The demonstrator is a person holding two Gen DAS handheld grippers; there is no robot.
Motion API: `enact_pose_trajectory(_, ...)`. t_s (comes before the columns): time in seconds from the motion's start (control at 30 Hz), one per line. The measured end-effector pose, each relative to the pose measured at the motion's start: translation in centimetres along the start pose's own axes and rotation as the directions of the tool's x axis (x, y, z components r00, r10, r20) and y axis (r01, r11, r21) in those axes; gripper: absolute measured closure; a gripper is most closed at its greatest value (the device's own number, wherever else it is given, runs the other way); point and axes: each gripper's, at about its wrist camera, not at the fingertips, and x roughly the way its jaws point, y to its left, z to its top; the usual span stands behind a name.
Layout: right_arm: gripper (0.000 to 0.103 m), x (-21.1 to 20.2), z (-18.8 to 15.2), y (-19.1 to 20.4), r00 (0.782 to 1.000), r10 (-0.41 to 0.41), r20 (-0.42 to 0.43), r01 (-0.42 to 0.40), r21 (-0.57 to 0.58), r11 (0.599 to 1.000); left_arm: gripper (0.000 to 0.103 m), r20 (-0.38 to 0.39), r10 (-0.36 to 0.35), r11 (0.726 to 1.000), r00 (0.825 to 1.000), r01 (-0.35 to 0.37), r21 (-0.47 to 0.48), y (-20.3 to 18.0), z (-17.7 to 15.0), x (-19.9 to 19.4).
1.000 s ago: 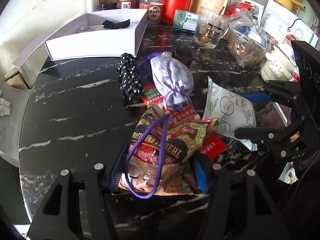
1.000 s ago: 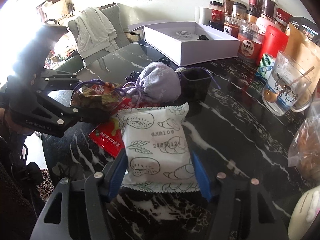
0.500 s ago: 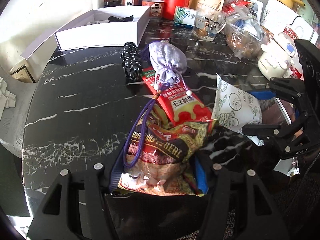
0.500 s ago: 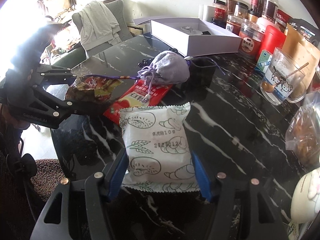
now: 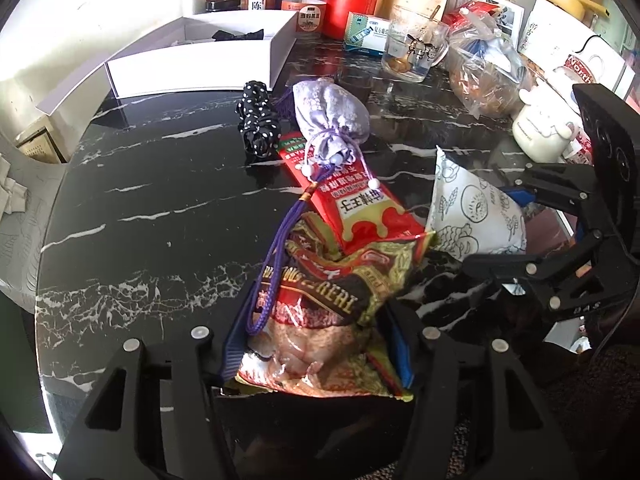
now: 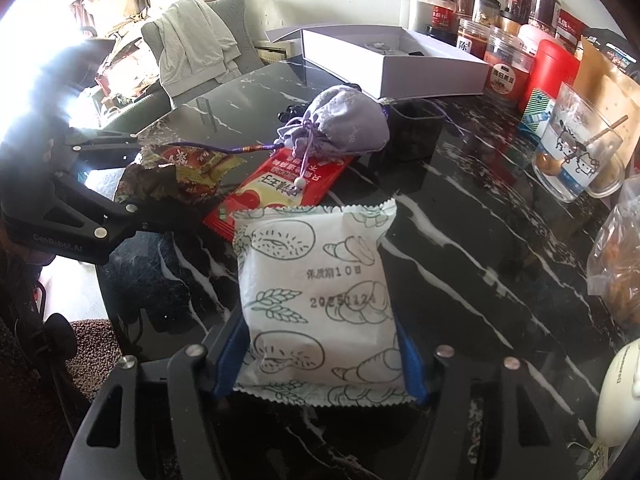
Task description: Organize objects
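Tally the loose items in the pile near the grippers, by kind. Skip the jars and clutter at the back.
Snack packets: 3 (brown-and-gold snack bag in the left gripper, white pastry packet in the right gripper, red snack packet)
Drawstring pouches: 1 (lavender pouch)
Polka-dot fabric items: 1 (black polka-dot fabric piece)
Total: 5

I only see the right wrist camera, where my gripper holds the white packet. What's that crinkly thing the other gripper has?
Observer: The left gripper is shut on a snack bag; its lower part is clear, showing pale food inside.
Operator: Where does the purple string go?
Observer: The purple cord from the lilac pouch loops down over the bag's front.
Operator: Anything hiding behind the pouch?
Observer: A black polka-dot scrunchie lies beside it.
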Motion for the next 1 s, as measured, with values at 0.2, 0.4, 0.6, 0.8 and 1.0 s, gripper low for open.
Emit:
enact_pose_trajectory(0.2, 0.045, -0.2, 0.0, -0.1, 1.000, 0.015, -0.004, -0.015, 0.010, 1.000, 0.048, -0.007, -0.013, 1.000, 1.000, 0.013, -0.001, -0.3, -0.4, -0.8)
enact_pose_trajectory(0.4, 0.045, -0.7, -0.2, 0.0, 0.999, 0.039, 0.003, -0.040, 0.024, 0.999, 0.048, 0.030, -0.045, 0.999, 0.999, 0.045, -0.009, -0.4, -0.3, -2.8)
enact_pose_trajectory(0.6, 0.045, -1.6, 0.0, 0.3, 0.998, 0.058, 0.027, -0.058, 0.022, 0.998, 0.048, 0.094, -0.086, 0.996, 0.992, 0.086, 0.005, -1.1, 0.5, -5.6)
enact_pose_trajectory(0.8, 0.045, -2.5, 0.4, 0.3, 0.997, 0.052, 0.052, -0.053, 0.018, 0.998, 0.051, 0.152, -0.068, 0.997, 0.986, 0.063, 0.036, -1.8, 1.9, -7.8)
enact_pose_trajectory(1.0, 0.045, -3.0, 1.0, -0.1, 0.996, 0.047, 0.071, -0.048, 0.013, 0.999, 0.053, 0.110, -0.033, 0.998, 0.993, 0.028, 0.050, -1.9, 3.0, -6.3)
